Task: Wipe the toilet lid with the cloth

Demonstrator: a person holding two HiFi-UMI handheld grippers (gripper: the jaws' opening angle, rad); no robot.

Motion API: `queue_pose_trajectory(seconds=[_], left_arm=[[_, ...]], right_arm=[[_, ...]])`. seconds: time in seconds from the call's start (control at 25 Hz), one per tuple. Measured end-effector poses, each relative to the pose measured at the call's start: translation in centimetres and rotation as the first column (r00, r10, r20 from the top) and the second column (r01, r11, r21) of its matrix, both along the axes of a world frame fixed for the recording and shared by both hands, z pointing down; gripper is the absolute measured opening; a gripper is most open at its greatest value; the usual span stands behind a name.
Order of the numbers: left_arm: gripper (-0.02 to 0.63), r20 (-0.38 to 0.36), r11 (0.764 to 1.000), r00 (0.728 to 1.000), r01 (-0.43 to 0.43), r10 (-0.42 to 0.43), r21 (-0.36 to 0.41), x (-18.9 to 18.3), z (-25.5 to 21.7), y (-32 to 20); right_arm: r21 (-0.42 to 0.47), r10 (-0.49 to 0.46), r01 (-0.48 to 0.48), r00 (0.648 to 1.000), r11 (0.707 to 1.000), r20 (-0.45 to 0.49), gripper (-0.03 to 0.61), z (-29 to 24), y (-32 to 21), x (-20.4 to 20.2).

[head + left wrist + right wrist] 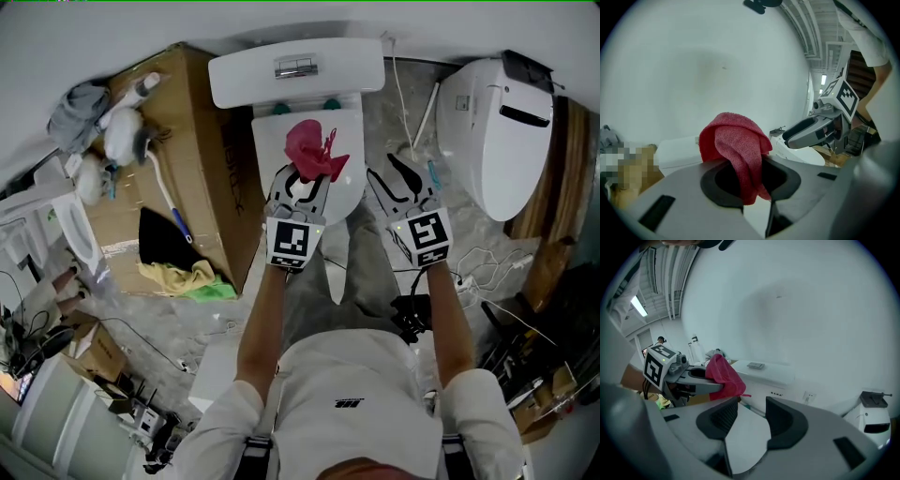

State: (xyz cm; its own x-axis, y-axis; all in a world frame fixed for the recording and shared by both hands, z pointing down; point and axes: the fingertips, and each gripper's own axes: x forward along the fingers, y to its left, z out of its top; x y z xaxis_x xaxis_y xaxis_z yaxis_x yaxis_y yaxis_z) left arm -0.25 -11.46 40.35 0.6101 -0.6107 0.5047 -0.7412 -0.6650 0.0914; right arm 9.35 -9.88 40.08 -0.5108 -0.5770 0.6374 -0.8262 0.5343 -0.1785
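A red cloth (313,150) hangs bunched from my left gripper (301,184), which is shut on it above the white toilet lid (349,192). In the left gripper view the red cloth (738,149) fills the gap between the jaws and droops down. My right gripper (401,180) hovers to the right of the lid, open and empty. In the right gripper view its pads (780,418) stand apart, and the red cloth (723,373) shows in the left gripper beyond. The white cistern (295,70) sits behind the lid.
A large cardboard box (178,159) with rags and a brush stands left of the toilet. Another white toilet seat unit (502,122) lies at the right. Cables (487,272) run over the marble floor at the right. Clutter fills the lower left corner.
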Motion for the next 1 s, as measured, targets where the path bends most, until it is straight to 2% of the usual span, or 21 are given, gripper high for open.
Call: queue_pose_trajectory(seconds=[0.52,0.68,1.0], left_arm=[[0.109,0.032,0.995,0.999,-0.022,0.025,-0.095,5.8,12.1,-1.4],[0.109,0.037,0.994,0.999,-0.032,0.036,-0.102,6.9,15.1,-1.7],[0.109,0.045,0.990,0.993,-0.104,0.109,-0.098,10.0,20.3,-1.8]], right_arm=[[-0.071,-0.102,0.102,0.995,0.992,0.000,0.198,11.1,-1.0,3.5],[-0.084,-0.095,0.095,0.995,0.992,0.002,0.197,14.1,-0.8,4.1],[-0.121,-0.078,0.077,0.997,0.990,-0.007,0.196,19.3,1.0,5.4]])
